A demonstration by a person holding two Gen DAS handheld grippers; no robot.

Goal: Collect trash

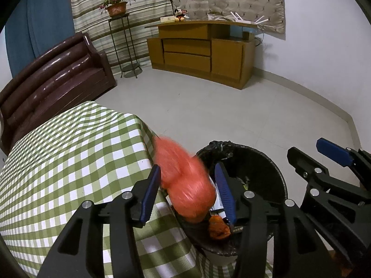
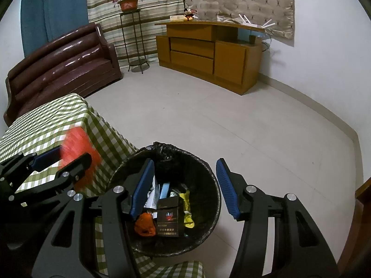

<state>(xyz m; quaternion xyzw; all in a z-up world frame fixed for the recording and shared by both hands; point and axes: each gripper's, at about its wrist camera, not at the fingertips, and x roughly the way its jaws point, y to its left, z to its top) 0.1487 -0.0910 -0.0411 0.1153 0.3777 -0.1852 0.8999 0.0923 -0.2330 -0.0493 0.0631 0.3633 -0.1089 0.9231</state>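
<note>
A blurred pink-orange crumpled bag [image 1: 185, 180] hangs in the air between the fingers of my left gripper [image 1: 190, 190], which is open, at the rim of the black-lined trash bin [image 1: 266, 162]. The bag touches neither pad clearly. In the right wrist view the bag [image 2: 78, 146] shows as a red blur by the left gripper [image 2: 65, 159]. My right gripper [image 2: 185, 185] is open and empty above the bin [image 2: 208, 208]. The bin holds a dark cigarette box [image 2: 168, 220], an orange wrapper [image 2: 145, 225], a yellow wrapper [image 2: 187, 210] and papers.
A table with a green checked cloth [image 1: 69, 162] stands left of the bin. A brown sofa [image 1: 53, 78], a plant stand [image 1: 125, 46] and a wooden cabinet [image 1: 201, 53] stand at the far walls. Grey tiled floor [image 1: 231, 111] lies between.
</note>
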